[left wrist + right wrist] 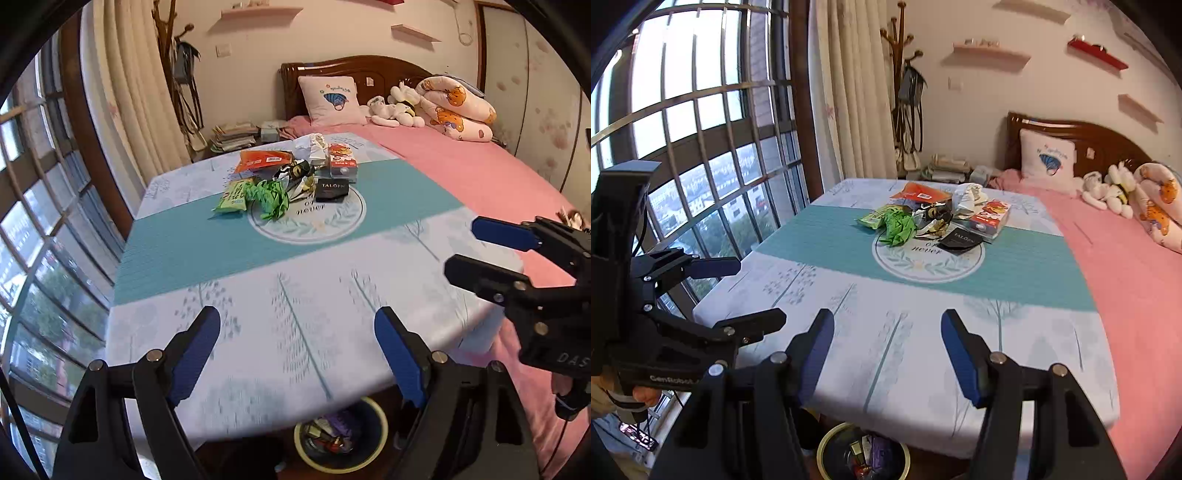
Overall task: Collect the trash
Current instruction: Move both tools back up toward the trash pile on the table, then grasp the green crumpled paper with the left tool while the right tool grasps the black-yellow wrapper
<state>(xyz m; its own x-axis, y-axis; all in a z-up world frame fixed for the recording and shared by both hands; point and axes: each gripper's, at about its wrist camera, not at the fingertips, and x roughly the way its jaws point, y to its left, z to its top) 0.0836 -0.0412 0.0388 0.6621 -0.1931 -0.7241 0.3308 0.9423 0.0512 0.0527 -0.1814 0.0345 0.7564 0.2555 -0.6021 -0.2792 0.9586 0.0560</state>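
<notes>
A pile of trash lies in the middle of the table: a crumpled green wrapper [271,197] [899,227], a green snack bag [232,195], an orange packet [262,159] [919,192], black-gold foil [295,175], a black box [331,189] [960,240], a red carton [341,160] [991,218] and white paper [312,144]. A dark bin with a yellow rim [341,434] [862,454] stands below the table's near edge and holds wrappers. My left gripper [297,332] [738,291] and right gripper [888,339] [460,247] are open, empty, above the near edge.
The table [207,243] has a pale tree-print cloth with a teal band. A pink bed [461,170] with a pillow, plush toys and a rolled quilt lies to the right. A barred window [701,147], a curtain and a coat stand are at left and behind.
</notes>
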